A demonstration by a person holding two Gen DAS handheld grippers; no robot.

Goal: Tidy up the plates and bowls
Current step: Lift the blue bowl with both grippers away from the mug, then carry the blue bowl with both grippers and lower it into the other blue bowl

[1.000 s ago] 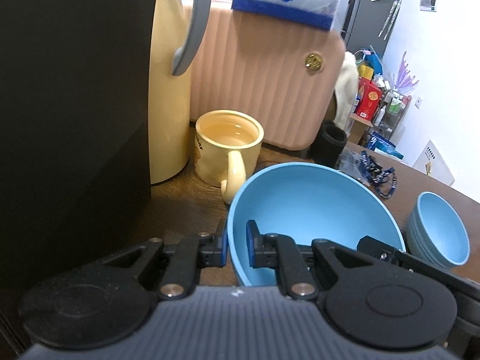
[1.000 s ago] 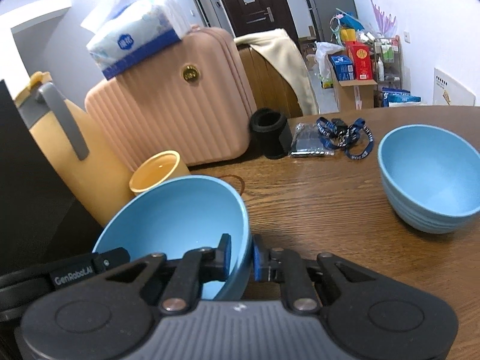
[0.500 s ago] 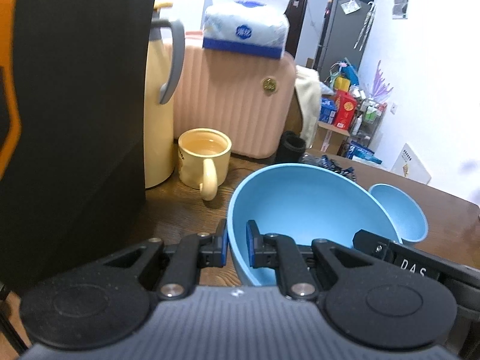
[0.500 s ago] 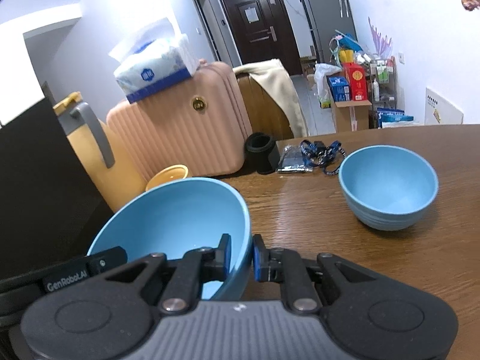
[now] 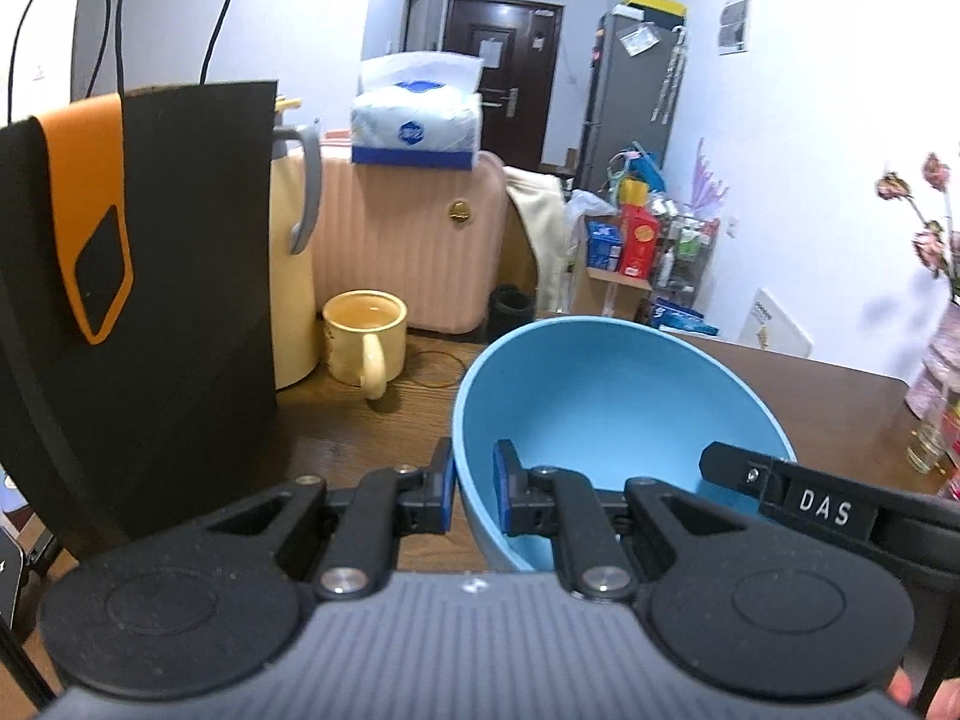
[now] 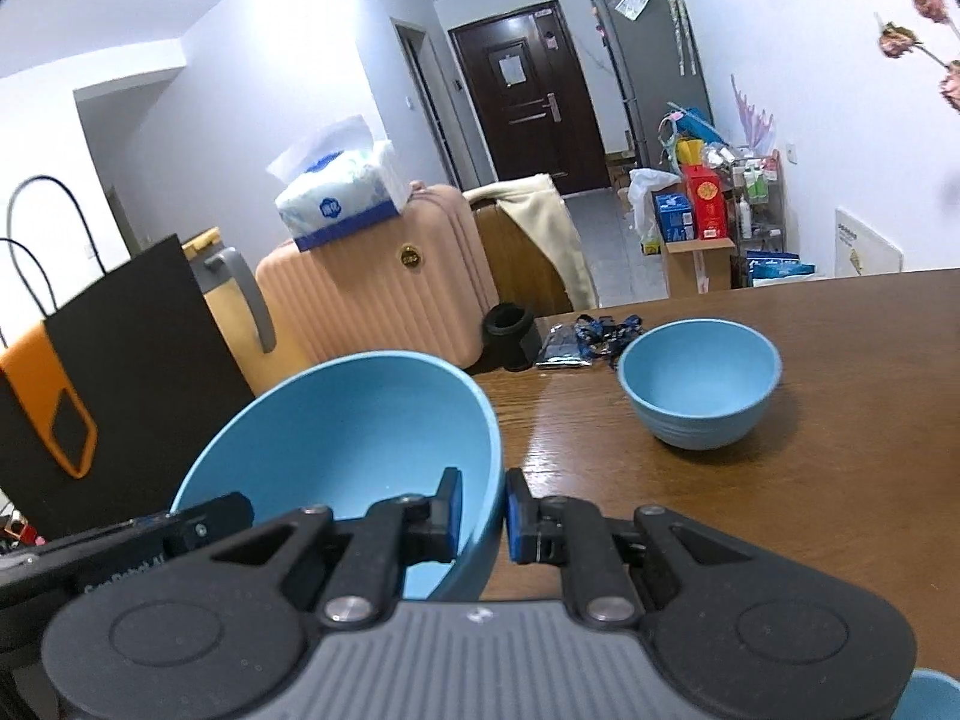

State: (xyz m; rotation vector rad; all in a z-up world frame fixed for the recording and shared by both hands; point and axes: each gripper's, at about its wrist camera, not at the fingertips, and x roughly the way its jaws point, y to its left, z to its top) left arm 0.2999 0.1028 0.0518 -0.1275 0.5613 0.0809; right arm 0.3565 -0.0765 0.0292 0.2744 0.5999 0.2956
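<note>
Large bowl (image 5: 606, 396) lifted farther from mug; left gripper (image 5: 473, 487) and right gripper (image 6: 483, 516) each clamp its rim.

"DAS" in white letters on a black label (image 5: 825, 506) — it sits on the other gripper's arm, near right in the left wrist view. Tissue pack (image 5: 415, 131) on the pink case, far centre, carries a round blue logo — characters too small to read. Papers on the far door and fridge: illegible.
</note>
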